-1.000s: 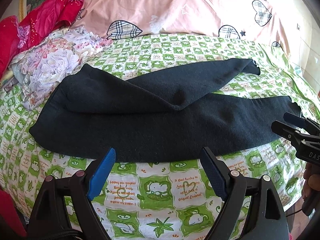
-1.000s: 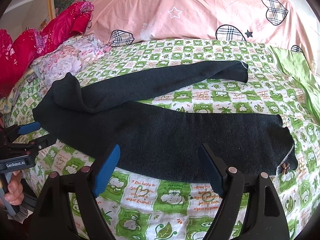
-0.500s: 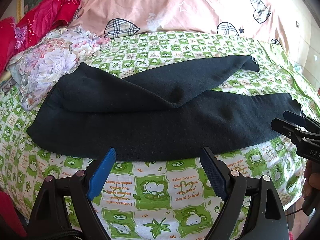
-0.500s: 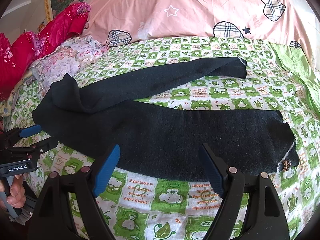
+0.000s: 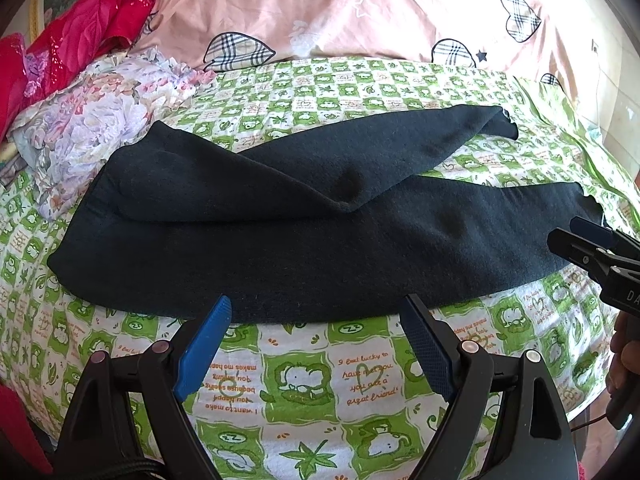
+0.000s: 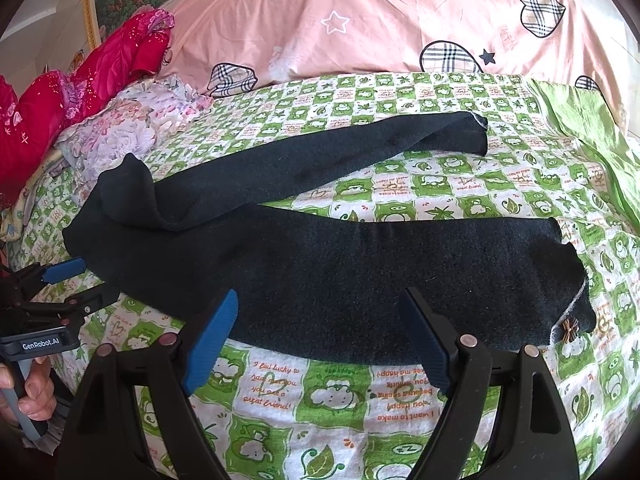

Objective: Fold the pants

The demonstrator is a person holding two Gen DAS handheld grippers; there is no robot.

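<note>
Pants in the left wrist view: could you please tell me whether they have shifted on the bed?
No. The pants still end just above the same heart-lettered square of the green bedsheet.

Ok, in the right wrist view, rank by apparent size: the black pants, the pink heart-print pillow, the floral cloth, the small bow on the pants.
1-2. pink heart-print pillow and black pants: similar spans, pants nearer, so unranked.
3. floral cloth.
4. small bow, by far the smallest.
</note>
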